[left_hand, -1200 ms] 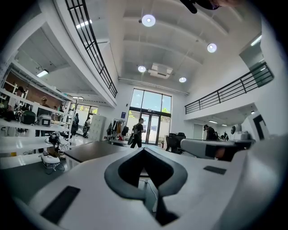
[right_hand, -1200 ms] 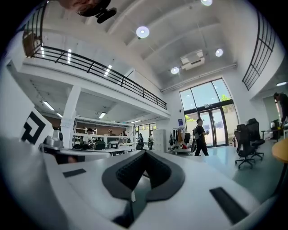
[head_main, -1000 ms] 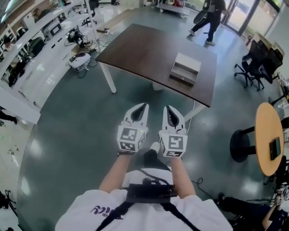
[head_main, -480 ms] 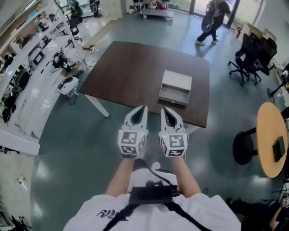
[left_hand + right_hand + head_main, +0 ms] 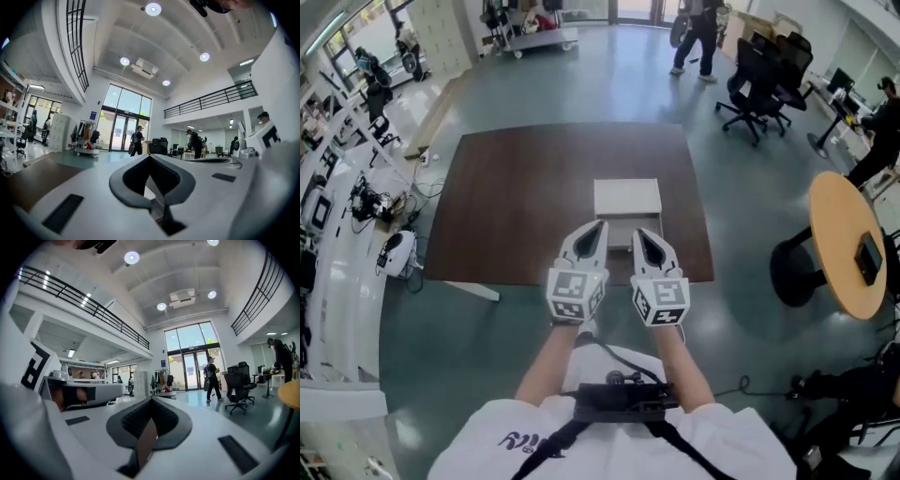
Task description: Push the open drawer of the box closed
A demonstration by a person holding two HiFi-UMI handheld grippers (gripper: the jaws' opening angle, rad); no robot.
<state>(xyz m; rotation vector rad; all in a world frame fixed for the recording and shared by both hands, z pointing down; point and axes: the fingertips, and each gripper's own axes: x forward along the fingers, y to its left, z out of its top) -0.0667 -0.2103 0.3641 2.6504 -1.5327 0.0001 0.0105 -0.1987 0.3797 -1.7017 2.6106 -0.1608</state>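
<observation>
Drawer (image 5: 620,236) stands open from the box (image 5: 627,199) near the bench's (image 5: 506,206) front edge; your left tongs (image 5: 599,228) and right tongs (image 5: 641,232) are both clenched, empty, side by side in front of it.

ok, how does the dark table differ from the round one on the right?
Shape: the dark table is rectangular, the round table a disc.
Colour: the dark table is deep brown, the round table light wood.
Load: the dark table carries the white box, the round table only a small dark flat device.
Both stand on the same grey floor.
</observation>
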